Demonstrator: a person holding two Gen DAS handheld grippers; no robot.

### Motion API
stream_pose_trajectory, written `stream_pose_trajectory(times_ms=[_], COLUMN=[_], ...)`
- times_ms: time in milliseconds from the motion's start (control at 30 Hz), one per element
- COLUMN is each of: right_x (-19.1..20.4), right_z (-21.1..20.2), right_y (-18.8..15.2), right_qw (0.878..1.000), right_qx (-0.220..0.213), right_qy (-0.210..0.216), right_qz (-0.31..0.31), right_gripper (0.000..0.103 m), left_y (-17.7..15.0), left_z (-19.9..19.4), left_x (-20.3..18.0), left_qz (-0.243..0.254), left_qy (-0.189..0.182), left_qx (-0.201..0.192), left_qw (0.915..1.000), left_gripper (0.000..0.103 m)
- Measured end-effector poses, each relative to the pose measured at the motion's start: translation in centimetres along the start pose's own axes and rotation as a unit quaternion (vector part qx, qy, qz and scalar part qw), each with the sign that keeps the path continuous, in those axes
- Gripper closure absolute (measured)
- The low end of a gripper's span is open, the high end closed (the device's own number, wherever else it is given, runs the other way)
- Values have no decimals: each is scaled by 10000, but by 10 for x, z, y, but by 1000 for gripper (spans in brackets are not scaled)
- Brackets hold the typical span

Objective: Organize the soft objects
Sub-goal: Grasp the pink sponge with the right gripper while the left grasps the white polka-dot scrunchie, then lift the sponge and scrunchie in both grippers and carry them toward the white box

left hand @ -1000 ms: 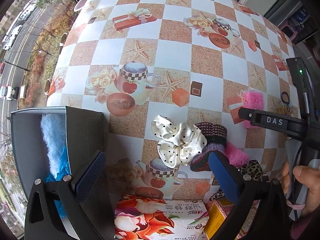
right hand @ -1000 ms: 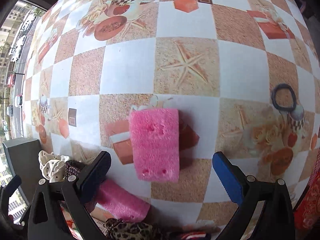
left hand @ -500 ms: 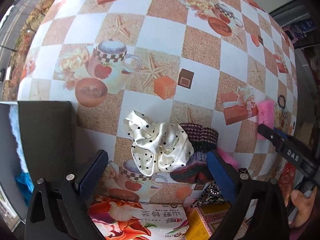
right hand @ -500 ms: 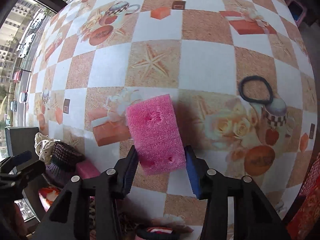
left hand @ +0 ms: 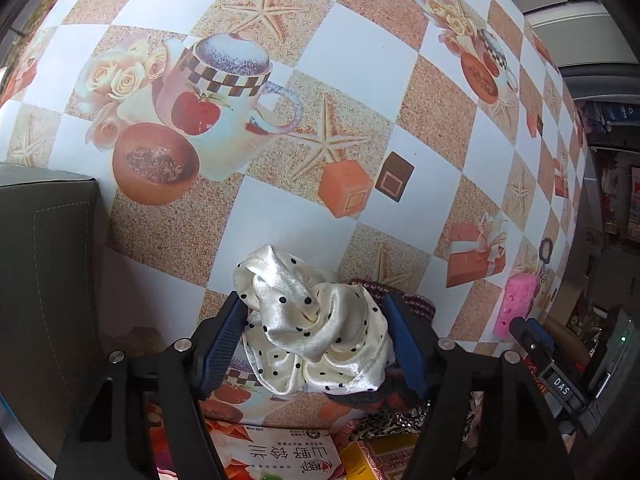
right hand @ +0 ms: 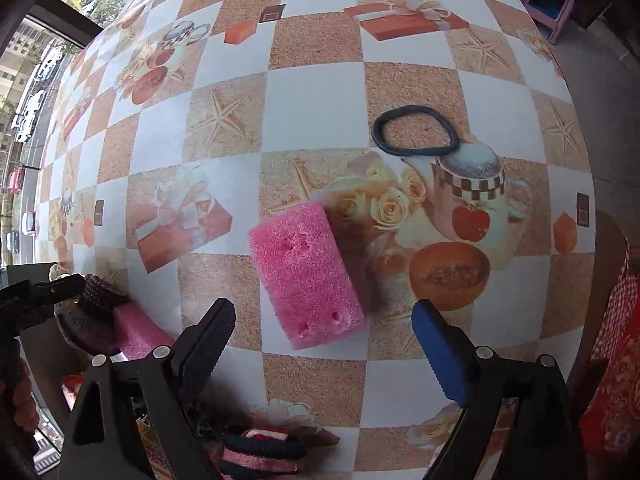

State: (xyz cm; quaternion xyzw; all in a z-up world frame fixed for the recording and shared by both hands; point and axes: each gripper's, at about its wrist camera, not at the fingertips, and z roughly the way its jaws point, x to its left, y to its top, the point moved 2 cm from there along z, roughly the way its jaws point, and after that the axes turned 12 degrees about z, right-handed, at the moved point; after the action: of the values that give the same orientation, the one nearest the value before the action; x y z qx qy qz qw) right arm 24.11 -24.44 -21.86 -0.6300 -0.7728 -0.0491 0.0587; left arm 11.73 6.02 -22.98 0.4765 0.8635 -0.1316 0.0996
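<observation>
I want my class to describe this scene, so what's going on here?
A person is sorting soft items on a patterned table with two handheld grippers. The left gripper is closed around a white dotted scrunchie. The right gripper is open, just short of a pink sponge lying on the table.

Cream scrunchie [left hand: 316, 332] — black polka dots; pink sponge [right hand: 306, 274] — checkered tablecloth [right hand: 316, 80].

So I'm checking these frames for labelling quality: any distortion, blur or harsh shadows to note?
Left wrist view: strong fisheye bending of the checked tablecloth, dark vignette at the corners; the white polka-dot scrunchie between the left gripper fingers is sharp. Right wrist view: same bending; the pink sponge casts a soft shadow to its right; light is even daylight, no glare.
</observation>
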Motion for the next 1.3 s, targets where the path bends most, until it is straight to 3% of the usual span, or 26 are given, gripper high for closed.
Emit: stream_pose_trajectory(times_ms=[200,267,433,467,500,600,667,733,967,1300], right_x=[35,39,45,46,48,50,62,66,44,26], right_z=[30,38,44,45,47,42,35,28,-6,-62], right_y=[9,7,8,9,14,18,17,13,12,-6], right_qw=[9979,9966,9970,9963,9957,9958,9944,9931,9985,9961], right_qx=[99,90,169,272,345,199,36,-69,-186,-356], right_qy=[-480,-659,-667,-692,-709,-710,-677,-600,374,805], right_qz=[-412,-496,-365,-421,-480,-535,-810,-1008,-356,-41], right_gripper=[11,0,0,0,0,12,39,59,59,59], left_y=[-5,-4,-1,-1,-1,-2,-2,-3,-7,-47], left_z=[4,6,4,4,3,3,-3,-14,-69,-104], left_x=[10,14,10,6,3,-10,-17,-22,-39,-88], left_qz=[-330,-419,-281,-233,-170,84,364,586,1193,2287], left_qy=[-178,-239,-231,-275,-353,-552,-318,10,498,866], left_qx=[56,64,-2,-20,-63,-90,-200,-391,-1184,-1468], left_qw=[9993,9988,9993,9993,9992,9984,9986,9975,9845,9585], left_gripper=[23,23,23,25,37,68,78,80,80,80])
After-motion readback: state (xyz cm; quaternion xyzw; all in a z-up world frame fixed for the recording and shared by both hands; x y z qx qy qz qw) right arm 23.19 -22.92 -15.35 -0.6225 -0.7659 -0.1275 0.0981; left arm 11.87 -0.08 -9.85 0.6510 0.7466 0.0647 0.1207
